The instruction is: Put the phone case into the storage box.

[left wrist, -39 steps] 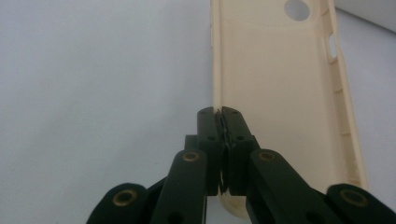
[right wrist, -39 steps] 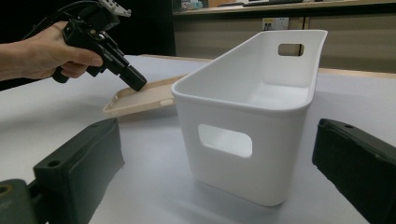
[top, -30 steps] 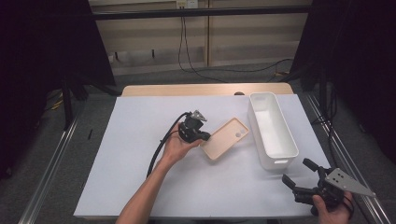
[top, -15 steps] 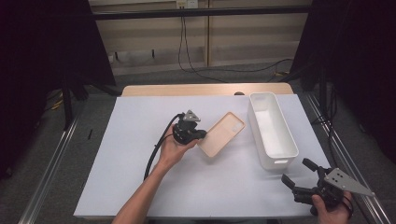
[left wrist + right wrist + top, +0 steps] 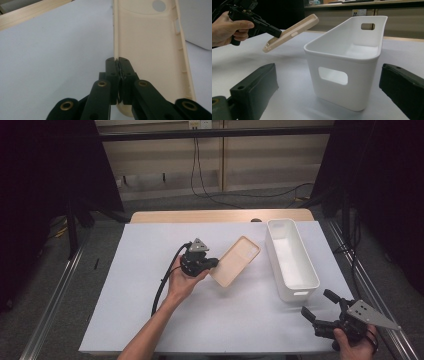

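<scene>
A beige phone case [image 5: 235, 261] hangs tilted above the white table top, inner side up, and my left gripper [image 5: 216, 264] is shut on its long edge near one end. The left gripper view has the two black jaws pressed together [image 5: 119, 61] on the case's thin side wall [image 5: 150, 50]. From the right gripper view the case [image 5: 292, 31] slopes up to the right, clear of the table. My right gripper [image 5: 316, 303] stands open at the front right corner with nothing in it, its fingers [image 5: 254, 85] either side of the white bin's near end.
A long white plastic bin [image 5: 295, 295] with handle holes stands at the right of the table, empty inside [image 5: 352, 92]. The white sheet [image 5: 150, 270] covers the table, and a wooden edge [image 5: 220, 215] runs along the back. Metal rails flank both sides.
My left gripper has shifted a little to the left with the phone case and raised it slightly off the table. The right gripper has stayed where it was.
</scene>
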Action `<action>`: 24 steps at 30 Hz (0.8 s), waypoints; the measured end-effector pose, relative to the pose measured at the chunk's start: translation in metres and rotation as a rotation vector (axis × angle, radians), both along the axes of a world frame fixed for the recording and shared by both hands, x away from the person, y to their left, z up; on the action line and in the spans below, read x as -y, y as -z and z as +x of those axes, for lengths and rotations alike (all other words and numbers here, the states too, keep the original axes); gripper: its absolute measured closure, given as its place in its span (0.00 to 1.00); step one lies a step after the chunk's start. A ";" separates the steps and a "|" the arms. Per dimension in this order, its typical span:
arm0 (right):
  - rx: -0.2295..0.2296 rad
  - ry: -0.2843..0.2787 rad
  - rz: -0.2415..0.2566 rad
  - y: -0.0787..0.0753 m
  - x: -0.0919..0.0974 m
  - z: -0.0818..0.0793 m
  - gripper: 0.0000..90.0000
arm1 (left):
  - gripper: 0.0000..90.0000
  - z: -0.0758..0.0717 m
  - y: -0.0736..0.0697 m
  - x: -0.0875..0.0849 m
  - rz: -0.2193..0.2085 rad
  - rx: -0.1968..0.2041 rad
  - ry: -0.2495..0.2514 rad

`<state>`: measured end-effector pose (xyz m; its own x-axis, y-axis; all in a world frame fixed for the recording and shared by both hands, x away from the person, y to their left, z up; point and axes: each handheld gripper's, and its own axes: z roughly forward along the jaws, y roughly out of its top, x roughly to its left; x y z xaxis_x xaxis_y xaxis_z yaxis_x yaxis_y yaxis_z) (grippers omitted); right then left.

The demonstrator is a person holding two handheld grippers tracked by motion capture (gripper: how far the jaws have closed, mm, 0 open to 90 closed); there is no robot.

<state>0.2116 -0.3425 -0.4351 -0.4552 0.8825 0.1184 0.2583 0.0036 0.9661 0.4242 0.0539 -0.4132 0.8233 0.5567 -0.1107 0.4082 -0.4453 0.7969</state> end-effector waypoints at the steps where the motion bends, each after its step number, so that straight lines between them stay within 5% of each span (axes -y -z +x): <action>1: 0.000 0.000 0.001 0.000 0.000 0.000 0.02 | 0.97 -0.001 -0.001 0.000 0.000 0.011 -0.003; 24: 0.038 0.021 -0.003 -0.007 0.000 -0.001 0.00 | 0.97 -0.037 -0.009 -0.035 -0.111 0.083 -0.046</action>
